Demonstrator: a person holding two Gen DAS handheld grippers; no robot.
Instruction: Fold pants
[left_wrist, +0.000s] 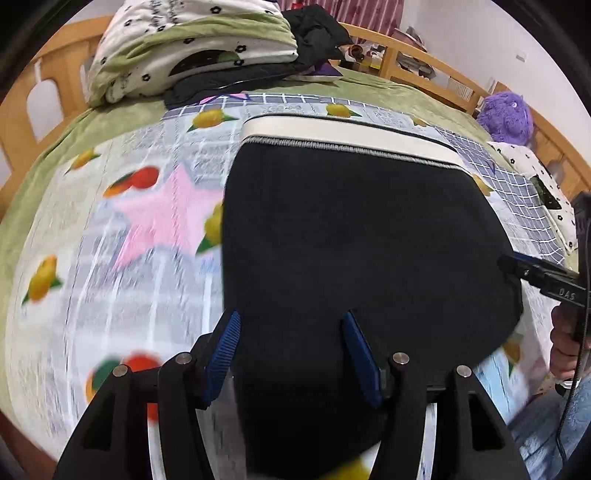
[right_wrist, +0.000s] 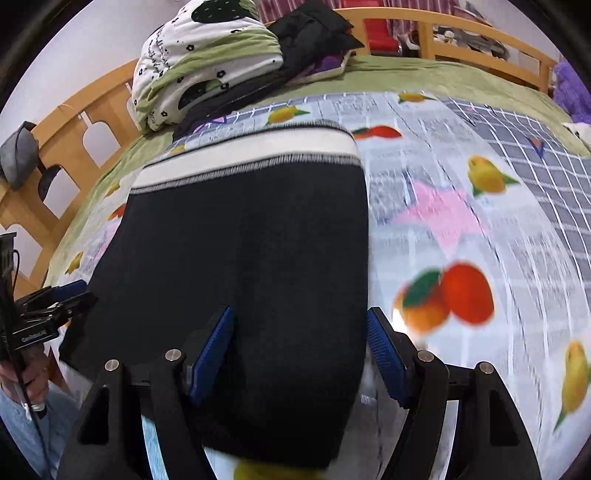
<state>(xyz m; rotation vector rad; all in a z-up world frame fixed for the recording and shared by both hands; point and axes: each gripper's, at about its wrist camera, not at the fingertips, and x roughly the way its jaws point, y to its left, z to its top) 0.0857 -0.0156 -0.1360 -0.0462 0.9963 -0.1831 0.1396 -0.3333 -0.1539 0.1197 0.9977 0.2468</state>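
Observation:
Black pants (left_wrist: 351, 229) with a white waistband (left_wrist: 332, 136) lie folded flat on a fruit-print sheet (left_wrist: 110, 258), waistband at the far end. My left gripper (left_wrist: 291, 314) hovers over their near left edge, its blue pads (left_wrist: 225, 354) apart with black cloth showing between them and no pinch visible. In the right wrist view the same pants (right_wrist: 251, 229) fill the middle. My right gripper (right_wrist: 301, 310) stands open over their near right edge. Each gripper shows in the other's view: the right gripper (left_wrist: 535, 273) and the left gripper (right_wrist: 62, 295). The background is blurred by motion.
A folded green-and-white quilt (left_wrist: 192, 55) and a black jacket (left_wrist: 317, 33) are piled at the head of the bed. A purple plush toy (left_wrist: 506, 114) sits at the far right. A wooden bed rail (left_wrist: 22, 122) runs around. A person's hand (left_wrist: 561, 347) is at the right.

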